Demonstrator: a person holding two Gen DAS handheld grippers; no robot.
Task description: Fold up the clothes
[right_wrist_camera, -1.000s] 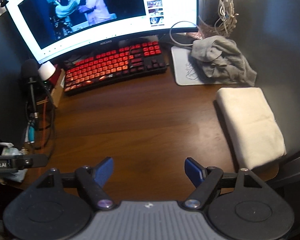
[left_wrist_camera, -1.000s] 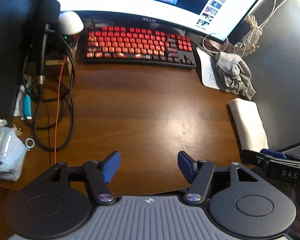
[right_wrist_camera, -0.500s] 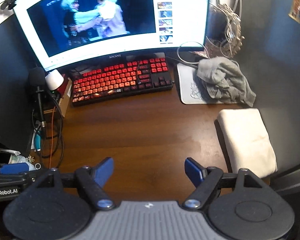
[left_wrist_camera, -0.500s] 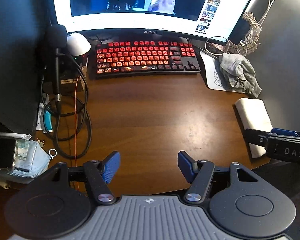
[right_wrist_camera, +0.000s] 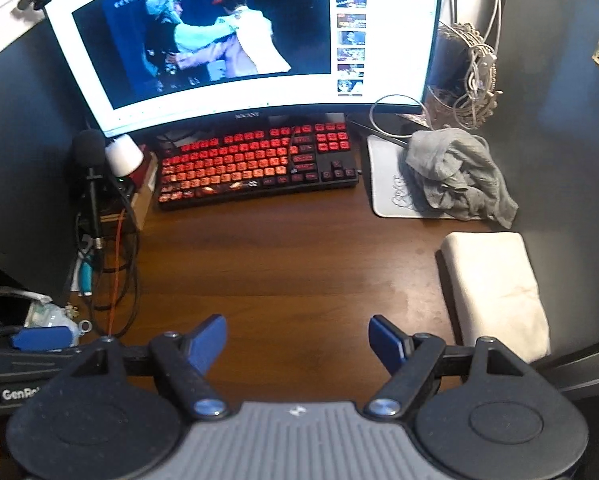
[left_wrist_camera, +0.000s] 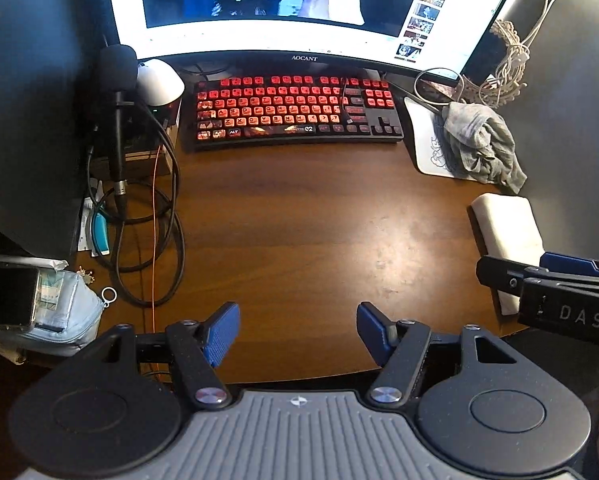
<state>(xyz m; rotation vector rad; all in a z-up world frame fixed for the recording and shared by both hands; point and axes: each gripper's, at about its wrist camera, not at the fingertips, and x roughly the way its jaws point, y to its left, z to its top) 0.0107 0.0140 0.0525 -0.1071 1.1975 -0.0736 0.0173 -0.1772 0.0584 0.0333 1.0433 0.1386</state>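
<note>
A crumpled grey garment (left_wrist_camera: 479,144) (right_wrist_camera: 455,174) lies on a white mouse pad (left_wrist_camera: 423,148) (right_wrist_camera: 387,184) at the back right of the brown desk (left_wrist_camera: 299,220) (right_wrist_camera: 283,264). In front of it rests a folded cream cloth (left_wrist_camera: 507,224) (right_wrist_camera: 495,288) along the desk's right edge. My left gripper (left_wrist_camera: 298,330) hovers open over the desk's near edge, nothing between its blue pads. My right gripper (right_wrist_camera: 297,340) is open too, empty, with the cream cloth to its right. In the left wrist view the right gripper (left_wrist_camera: 559,284) shows from the side, over the cream cloth's near end.
A red-lit keyboard (left_wrist_camera: 295,110) (right_wrist_camera: 255,164) sits below a lit monitor (left_wrist_camera: 299,4) (right_wrist_camera: 235,36). At the left stand a microphone (left_wrist_camera: 117,80) with looped black cables (left_wrist_camera: 139,240), a light-blue pouch (left_wrist_camera: 59,316) and a phone (left_wrist_camera: 7,296). Tangled white cords (right_wrist_camera: 479,76) hang at the back right.
Both grippers have risen and pulled back from the desk, so the keyboard, monitor and cloths look smaller and farther. Both stay open and empty; the clothes have not moved.
</note>
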